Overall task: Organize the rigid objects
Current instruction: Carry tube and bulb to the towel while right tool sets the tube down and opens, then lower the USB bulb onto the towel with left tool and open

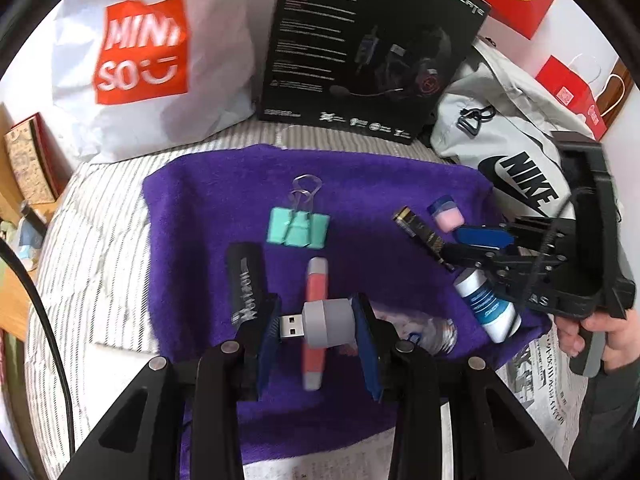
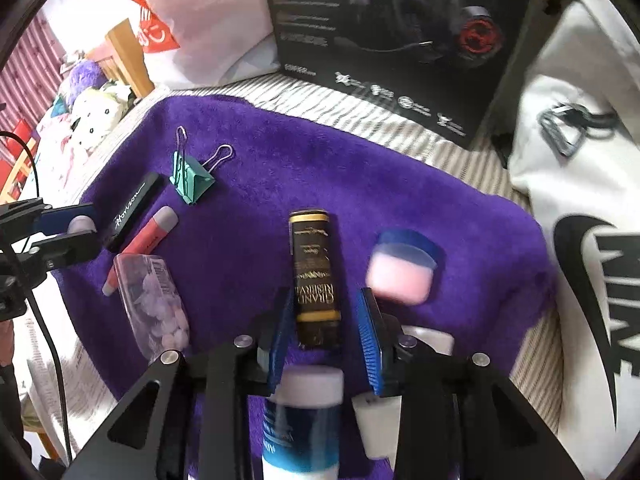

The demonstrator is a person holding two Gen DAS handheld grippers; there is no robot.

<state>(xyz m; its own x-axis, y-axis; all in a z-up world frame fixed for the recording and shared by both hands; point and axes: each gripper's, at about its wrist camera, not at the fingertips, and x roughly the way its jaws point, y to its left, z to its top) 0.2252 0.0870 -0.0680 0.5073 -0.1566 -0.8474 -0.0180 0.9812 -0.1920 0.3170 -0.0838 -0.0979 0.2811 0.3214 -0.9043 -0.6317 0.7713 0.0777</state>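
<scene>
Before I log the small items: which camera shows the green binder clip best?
Left wrist view: the green binder clip lies flat near centre, body and wire handles clear. The right wrist view shows it smaller, edge-on, off left.

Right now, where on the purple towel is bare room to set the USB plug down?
The far strip of the purple towel, between the green binder clip and the black headset box, is bare. The middle, between clip and gold-black tube, is also free. The near edge is crowded.
</scene>
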